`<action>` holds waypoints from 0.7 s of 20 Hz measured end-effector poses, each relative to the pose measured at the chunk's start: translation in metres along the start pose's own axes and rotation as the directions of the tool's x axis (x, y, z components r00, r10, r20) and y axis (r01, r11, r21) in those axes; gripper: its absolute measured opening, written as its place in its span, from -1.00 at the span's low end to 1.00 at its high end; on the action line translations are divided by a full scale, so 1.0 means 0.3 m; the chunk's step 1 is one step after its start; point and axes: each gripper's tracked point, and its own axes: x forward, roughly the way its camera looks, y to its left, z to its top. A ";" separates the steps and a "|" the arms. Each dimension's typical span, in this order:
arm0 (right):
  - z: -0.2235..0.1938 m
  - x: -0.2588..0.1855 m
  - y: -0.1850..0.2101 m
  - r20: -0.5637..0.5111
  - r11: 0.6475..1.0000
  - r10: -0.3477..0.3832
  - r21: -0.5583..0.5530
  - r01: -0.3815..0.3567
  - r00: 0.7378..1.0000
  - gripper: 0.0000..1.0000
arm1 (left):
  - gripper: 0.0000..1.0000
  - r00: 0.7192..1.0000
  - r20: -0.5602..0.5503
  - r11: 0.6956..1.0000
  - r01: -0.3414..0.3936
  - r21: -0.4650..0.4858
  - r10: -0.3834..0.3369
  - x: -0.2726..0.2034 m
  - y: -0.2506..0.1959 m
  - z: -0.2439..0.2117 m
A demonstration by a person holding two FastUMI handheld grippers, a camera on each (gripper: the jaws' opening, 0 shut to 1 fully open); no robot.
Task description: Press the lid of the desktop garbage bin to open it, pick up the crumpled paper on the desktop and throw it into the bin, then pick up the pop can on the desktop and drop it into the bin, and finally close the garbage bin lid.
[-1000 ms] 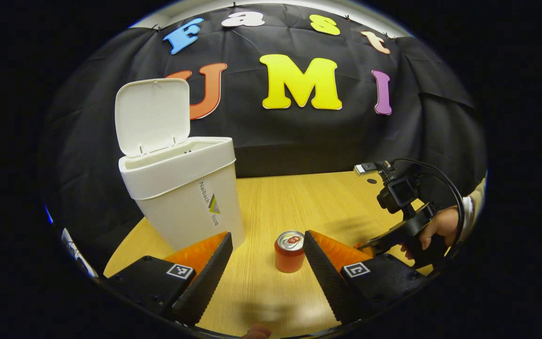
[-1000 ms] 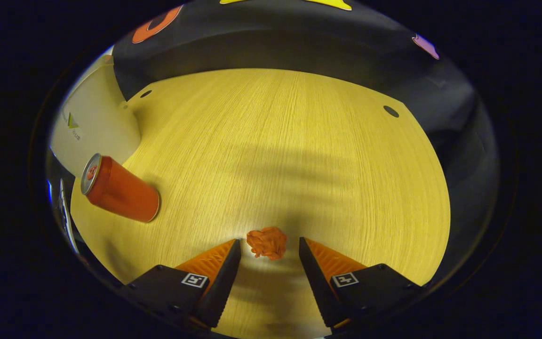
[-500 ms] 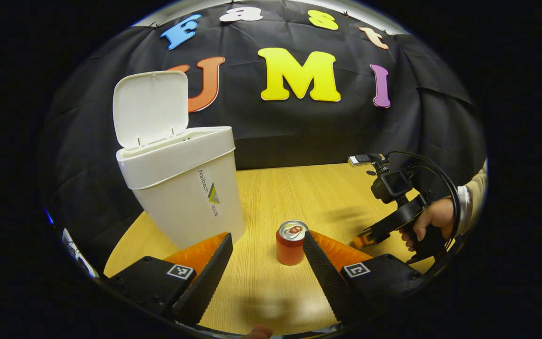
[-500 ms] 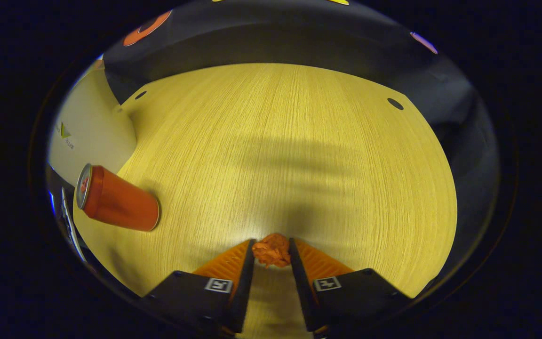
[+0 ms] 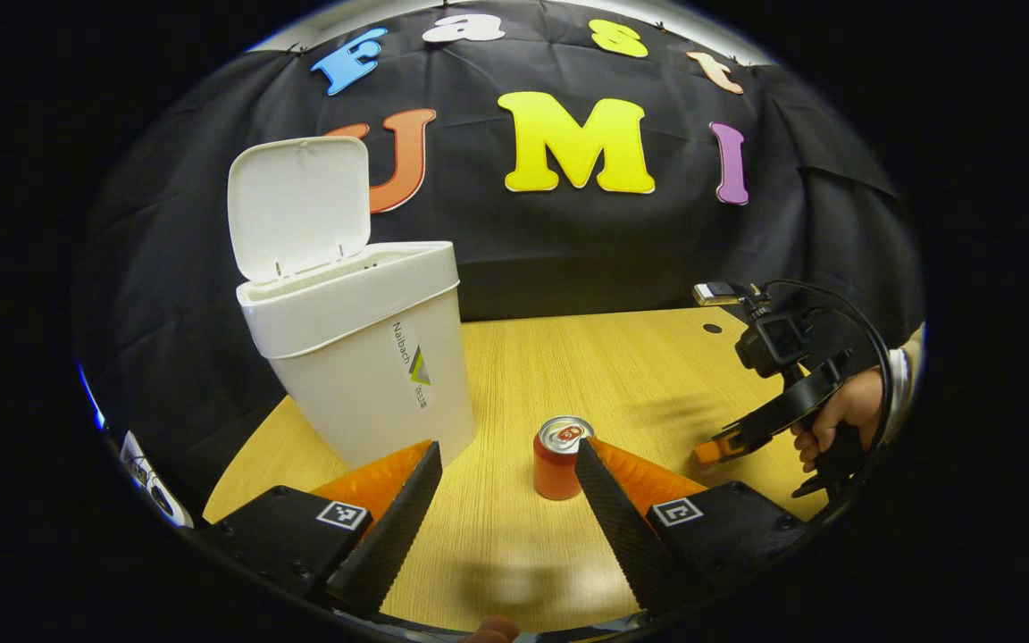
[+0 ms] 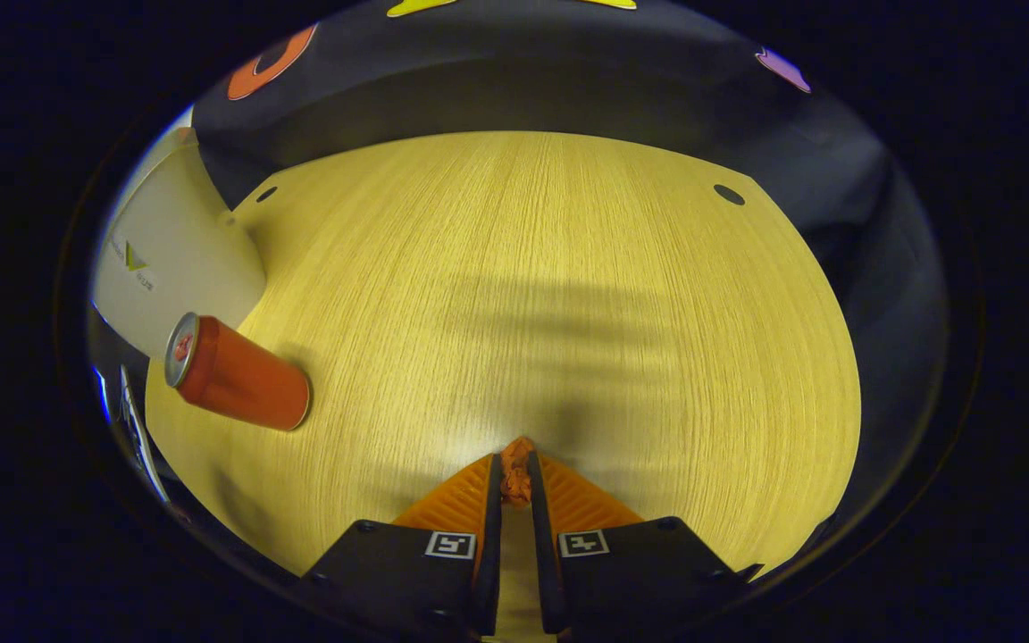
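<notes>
The white bin (image 5: 372, 357) stands at the table's left with its lid (image 5: 297, 207) raised; part of its wall (image 6: 171, 259) shows in the right gripper view. A red pop can (image 5: 559, 457) stands upright on the table, just ahead of my open left gripper (image 5: 506, 473), close to its right finger. The can (image 6: 238, 373) also appears at the left of the right gripper view. My right gripper (image 6: 514, 478) is shut on the squeezed orange crumpled paper (image 6: 514, 473), just over the tabletop. In the left gripper view that right gripper (image 5: 715, 446) is held by a hand (image 5: 840, 415) at the far right.
The wooden table (image 6: 550, 295) stretches ahead of the right gripper, with two small dark holes (image 6: 729, 194) near its far corners. Black cloth backs the table. A cable loops over the right gripper's camera (image 5: 773, 339).
The right gripper's fingers have closed in on the crumpled paper, pinching it flat between them. The left gripper has shifted slightly; the can and bin stay where they were.
</notes>
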 end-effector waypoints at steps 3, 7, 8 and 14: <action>0.052 -0.123 -0.023 0.056 1.000 0.016 -0.012 -0.015 0.998 -0.61 | 0.99 1.000 0.012 1.000 0.010 0.003 -0.010 0.003 -0.014 0.017; 0.165 -0.323 -0.071 0.158 0.999 0.047 0.013 -0.050 0.986 -0.62 | 0.99 0.999 0.019 0.999 0.043 0.005 -0.043 0.016 -0.058 0.031; 0.199 -0.365 -0.074 0.182 0.998 0.050 0.014 -0.053 0.982 -0.62 | 0.99 0.999 0.020 0.999 0.042 0.005 -0.042 0.022 -0.063 0.033; 0.388 -0.579 -0.041 0.303 0.996 0.087 -0.002 -0.091 0.949 -0.62 | 0.99 0.998 0.019 0.998 0.067 -0.016 -0.067 0.040 -0.092 0.048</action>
